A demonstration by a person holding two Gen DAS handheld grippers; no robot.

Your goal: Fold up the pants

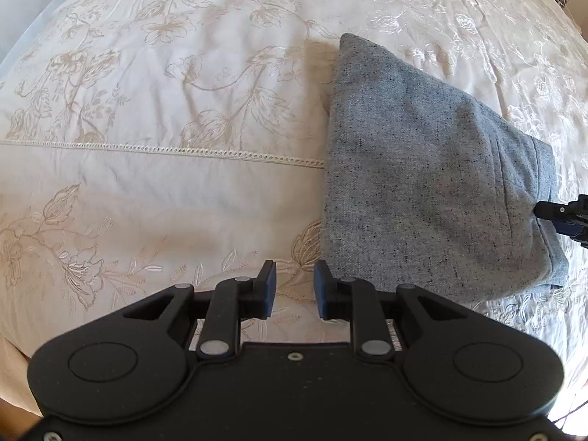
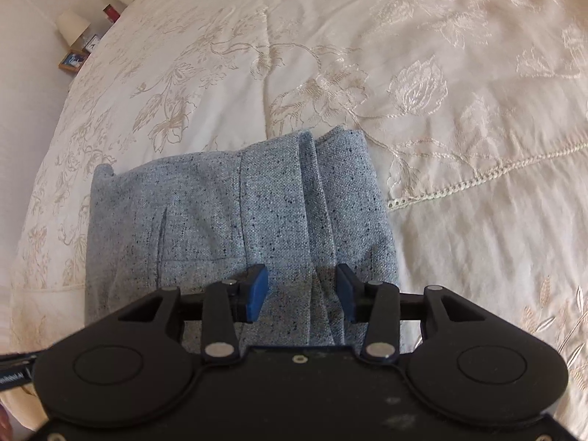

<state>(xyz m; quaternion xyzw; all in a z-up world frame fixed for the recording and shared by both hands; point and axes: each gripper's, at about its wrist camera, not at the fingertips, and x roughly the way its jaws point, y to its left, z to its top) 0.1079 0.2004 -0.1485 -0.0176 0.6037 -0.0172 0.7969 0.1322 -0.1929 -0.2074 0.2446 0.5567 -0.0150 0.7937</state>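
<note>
The grey speckled pants [image 1: 433, 169] lie folded into a compact stack on the cream embroidered bedspread [image 1: 165, 110]. My left gripper [image 1: 295, 279] is open and empty, over the bedspread just left of the stack's near corner. My right gripper [image 2: 302, 286] is open just above the near end of the pants [image 2: 235, 220], with the folded layers lying under the gap between its fingers. The right gripper's tip also shows in the left wrist view [image 1: 562, 213] at the stack's right edge.
The bedspread [image 2: 441, 73] stretches wide on all sides of the pants, with a lace seam [image 1: 161, 149] across it. A nightstand with a small lamp [image 2: 71, 25] and a photo frame [image 2: 72, 60] stands beyond the bed's far left edge.
</note>
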